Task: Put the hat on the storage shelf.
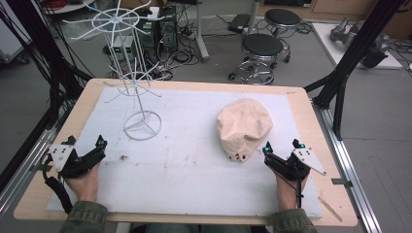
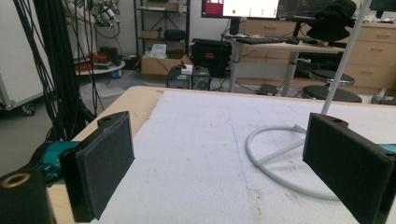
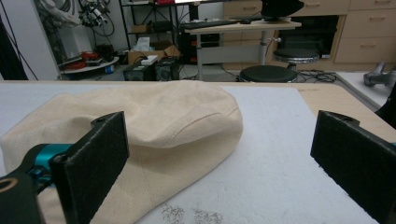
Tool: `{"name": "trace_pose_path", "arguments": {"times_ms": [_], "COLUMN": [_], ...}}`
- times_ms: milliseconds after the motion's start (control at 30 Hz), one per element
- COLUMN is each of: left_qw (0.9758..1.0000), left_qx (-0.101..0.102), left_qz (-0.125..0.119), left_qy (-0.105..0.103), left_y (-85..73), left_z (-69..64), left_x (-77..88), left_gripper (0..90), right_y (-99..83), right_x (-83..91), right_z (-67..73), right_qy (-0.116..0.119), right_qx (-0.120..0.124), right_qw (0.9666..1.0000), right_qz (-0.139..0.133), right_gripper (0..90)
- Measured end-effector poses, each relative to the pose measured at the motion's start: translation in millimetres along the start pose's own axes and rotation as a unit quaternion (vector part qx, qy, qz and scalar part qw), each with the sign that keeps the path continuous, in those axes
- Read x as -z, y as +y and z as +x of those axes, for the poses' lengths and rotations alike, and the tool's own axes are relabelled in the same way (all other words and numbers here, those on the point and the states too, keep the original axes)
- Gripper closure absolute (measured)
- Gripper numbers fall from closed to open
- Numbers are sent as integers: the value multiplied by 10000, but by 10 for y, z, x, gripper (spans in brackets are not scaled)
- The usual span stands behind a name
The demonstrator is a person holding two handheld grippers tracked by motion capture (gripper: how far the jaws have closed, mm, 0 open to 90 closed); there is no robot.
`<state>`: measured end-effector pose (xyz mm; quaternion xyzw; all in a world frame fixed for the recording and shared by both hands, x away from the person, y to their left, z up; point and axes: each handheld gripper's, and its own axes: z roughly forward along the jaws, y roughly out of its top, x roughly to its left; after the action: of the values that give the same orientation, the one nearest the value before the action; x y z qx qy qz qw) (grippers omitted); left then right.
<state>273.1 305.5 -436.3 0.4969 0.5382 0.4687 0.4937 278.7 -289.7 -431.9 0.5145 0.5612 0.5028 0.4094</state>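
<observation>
Black foam pads face each other across a wide gap on both tools. Right hand-held gripper (image 1: 282,146) rests low at the near right of the bench (image 1: 301,104), jaws spread wide, nothing between them. Left hand-held gripper (image 1: 83,143) sits at the near left, likewise wide and empty.

Just beyond the right jaws lies the cream cloth cap (image 1: 243,127), flat on the white foam mat (image 1: 194,165), its near edge closest to that tool (judged: the open jaws are lined up for a grab at the fabric).

Farther back left stands the white wire rack (image 1: 131,73), ring base on the mat, upright, arms bare; probably the cap's destination.
</observation>
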Motion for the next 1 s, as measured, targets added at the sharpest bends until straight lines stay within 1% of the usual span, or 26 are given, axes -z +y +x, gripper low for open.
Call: {"name": "trace_pose_path", "arguments": {"times_ms": [167,533,1000], "left_qw": [10000,10000,10000], "left_qx": [25,77,73], "left_qz": [0,-2,-2], "left_qy": [-3,-24,-43], "left_y": [-2,-5,-7], "left_z": [2,6,2], "left_x": [-2,-1,-7], "left_gripper": [90,92,92], "right_y": [-4,-3,0], "right_x": [-2,1,-2], "right_z": [4,4,5], "right_qy": [3,13,21], "right_qx": [-6,-13,-7], "right_qw": [10000,10000,10000], "right_qz": [42,43,15], "right_gripper": [33,33,33]}}
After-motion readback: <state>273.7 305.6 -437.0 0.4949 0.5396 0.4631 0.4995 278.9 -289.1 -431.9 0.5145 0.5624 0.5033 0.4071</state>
